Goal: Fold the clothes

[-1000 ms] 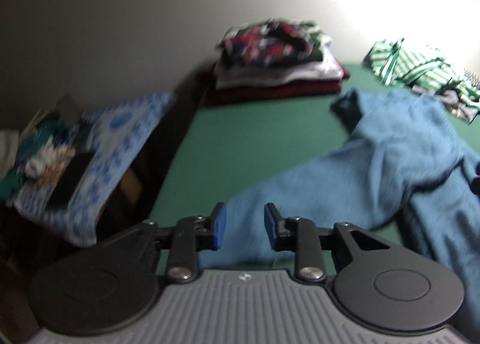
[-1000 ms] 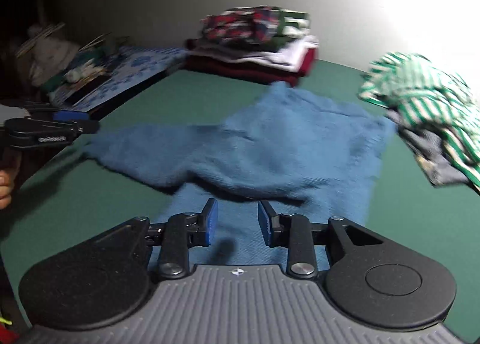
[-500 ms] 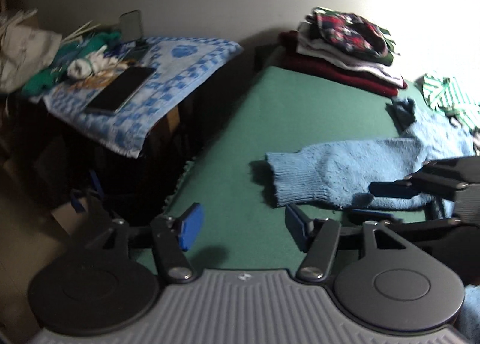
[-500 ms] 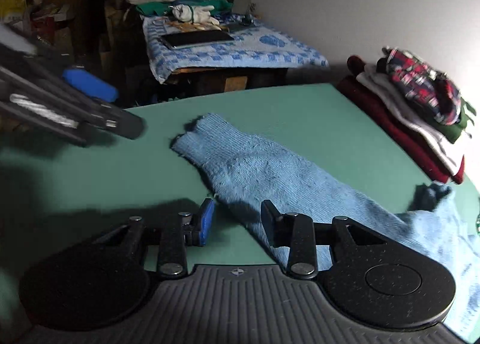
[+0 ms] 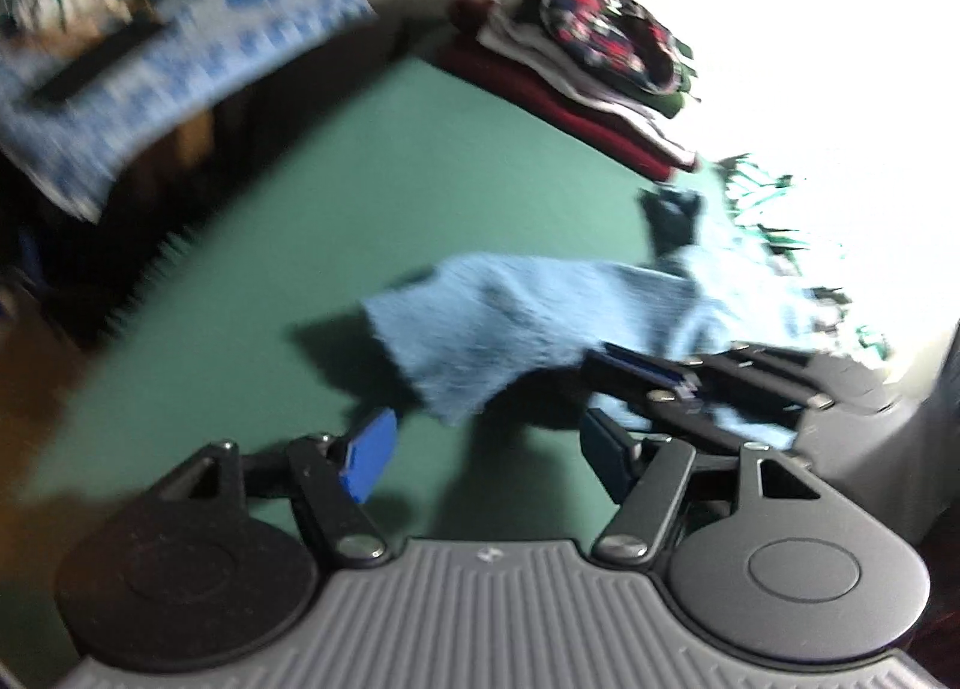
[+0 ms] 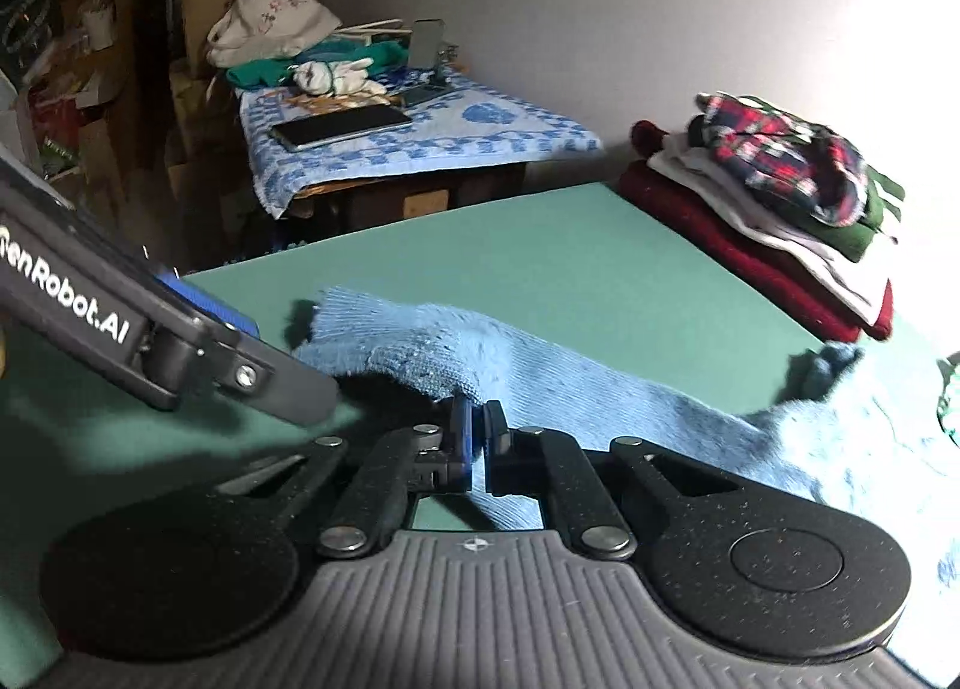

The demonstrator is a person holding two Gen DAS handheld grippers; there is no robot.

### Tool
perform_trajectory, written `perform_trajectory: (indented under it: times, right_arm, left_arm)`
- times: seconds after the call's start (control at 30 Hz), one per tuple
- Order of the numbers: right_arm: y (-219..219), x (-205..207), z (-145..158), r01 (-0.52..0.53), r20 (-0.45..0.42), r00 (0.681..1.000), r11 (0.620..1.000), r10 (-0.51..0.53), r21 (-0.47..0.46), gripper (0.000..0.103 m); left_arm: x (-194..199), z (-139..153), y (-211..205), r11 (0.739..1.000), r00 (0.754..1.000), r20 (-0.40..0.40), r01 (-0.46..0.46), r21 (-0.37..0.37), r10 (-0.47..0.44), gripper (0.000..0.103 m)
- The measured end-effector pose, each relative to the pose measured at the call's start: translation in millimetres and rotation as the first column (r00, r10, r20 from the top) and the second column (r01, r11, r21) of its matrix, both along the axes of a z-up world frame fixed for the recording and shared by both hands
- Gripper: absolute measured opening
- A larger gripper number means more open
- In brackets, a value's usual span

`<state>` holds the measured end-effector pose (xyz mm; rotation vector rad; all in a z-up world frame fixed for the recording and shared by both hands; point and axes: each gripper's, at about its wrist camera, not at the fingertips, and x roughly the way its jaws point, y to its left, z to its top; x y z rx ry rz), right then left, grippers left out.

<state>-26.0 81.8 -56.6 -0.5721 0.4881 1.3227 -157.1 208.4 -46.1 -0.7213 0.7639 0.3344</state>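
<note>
A light blue knitted sweater (image 6: 600, 389) lies on the green table (image 6: 540, 263), one sleeve (image 5: 492, 323) stretched out to the left. My right gripper (image 6: 477, 431) is shut on the sleeve's near edge, a short way from the cuff, and lifts it a little. In the left wrist view the right gripper (image 5: 648, 383) reaches in from the right onto the sleeve. My left gripper (image 5: 486, 449) is open and empty, just in front of the cuff. It also shows at the left of the right wrist view (image 6: 198, 329).
A stack of folded clothes (image 6: 774, 209) with a plaid shirt on top sits at the table's far corner. A green-and-white striped garment (image 5: 762, 197) lies beyond the sweater. A side table (image 6: 408, 143) under a blue patterned cloth with clutter stands past the table's left edge.
My right gripper has shut on the sleeve and raised its edge. My left gripper has stayed open and shifted closer to the cuff; its view is blurred by motion.
</note>
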Motion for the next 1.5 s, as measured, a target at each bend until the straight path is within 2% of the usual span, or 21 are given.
perform_trajectory:
  times: [0.07,0.13,0.23,0.4,0.5,0.7,0.8,0.93,1.0,1.07,1.1,1.13,1.17,1.23,1.37,1.47,1.5]
  right_arm:
    - [-4.2,3.6,-0.2,0.022,-0.014,1.0,1.0,-0.022,0.005,0.003]
    - [-8.4,5.6,0.0,0.031,-0.023,0.999,0.999,-0.031,0.011,0.003]
    - [-13.1,5.5,-1.0,0.029,-0.02,0.999,0.999,-0.029,0.014,0.003]
    - [-19.1,1.7,0.7,0.03,-0.01,1.0,0.999,-0.03,0.024,0.003]
    - [-21.8,2.0,1.3,0.049,-0.021,0.999,0.998,-0.048,0.027,0.003]
    - [-27.2,2.6,2.5,0.086,-0.044,0.995,0.996,-0.084,0.033,0.003]
    - [-28.8,2.4,2.7,0.099,-0.051,0.994,0.994,-0.097,0.035,0.003]
    - [-30.4,1.8,2.8,0.113,-0.058,0.992,0.993,-0.11,0.039,0.003]
    - [-33.0,1.7,2.4,0.122,-0.056,0.991,0.992,-0.12,0.033,0.003]
    - [-36.8,2.0,1.8,0.134,-0.061,0.989,0.991,-0.132,0.022,0.003]
    - [-39.2,3.0,1.7,0.144,-0.069,0.987,0.989,-0.143,0.015,0.003]
    - [-41.7,4.1,1.6,0.154,-0.078,0.985,0.988,-0.153,0.009,0.007]
    - [-45.4,6.4,2.7,0.167,-0.089,0.982,0.986,-0.166,0.007,0.011]
    - [-56.8,13.3,8.3,0.208,-0.108,0.973,0.978,-0.204,0.019,0.025]
    - [-84.2,42.6,24.0,0.345,-0.127,0.933,0.938,-0.337,0.042,0.034]
    - [-99.7,81.1,28.7,0.483,-0.182,0.861,0.876,-0.475,-0.001,0.037]
    - [-104.9,95.8,30.2,0.523,-0.231,0.828,0.852,-0.51,-0.006,0.037]
  left_arm:
    - [2.8,-3.6,0.7,0.996,0.999,0.041,0.006,-0.094,-0.003,0.068]
    - [4.0,-5.6,2.2,0.991,0.998,0.064,-0.008,-0.131,0.017,0.069]
    - [7.0,-7.1,7.0,0.99,0.996,0.068,-0.042,-0.138,0.052,0.07]
    - [11.1,-9.0,17.1,0.994,0.995,0.059,-0.078,-0.081,0.083,0.07]
    - [14.0,-8.5,22.4,0.995,0.994,0.051,-0.095,-0.028,0.097,0.073]
    - [11.7,-1.5,22.5,0.99,0.998,0.045,-0.044,0.134,0.038,0.088]
    - [19.4,-10.3,23.6,0.996,0.999,0.04,0.024,0.091,-0.027,0.088]
    - [25.9,-19.7,19.3,0.995,0.996,0.054,0.071,0.068,-0.075,0.072]
    - [26.5,-22.8,17.9,0.994,0.993,0.074,0.09,0.056,-0.094,0.06]
    - [28.9,-25.6,15.9,0.993,0.99,0.086,0.107,0.039,-0.11,0.031]
    - [30.8,-26.5,14.5,0.993,0.989,0.088,0.115,0.029,-0.117,0.023]
    - [30.1,-19.9,10.9,0.992,0.988,0.097,0.116,0.054,-0.121,0.008]
    - [29.4,-13.2,7.2,0.99,0.987,0.105,0.117,0.079,-0.125,0.003]
    - [28.0,0.0,-0.1,0.985,0.984,0.121,0.117,0.129,-0.133,0.0]
    - [25.3,26.6,-14.7,0.967,0.977,0.152,0.115,0.227,-0.152,0.0]
    - [24.2,50.5,-28.0,0.944,0.966,0.179,0.127,0.304,-0.188,0.0]
    - [24.9,58.4,-35.0,0.933,0.957,0.187,0.15,0.327,-0.22,0.0]
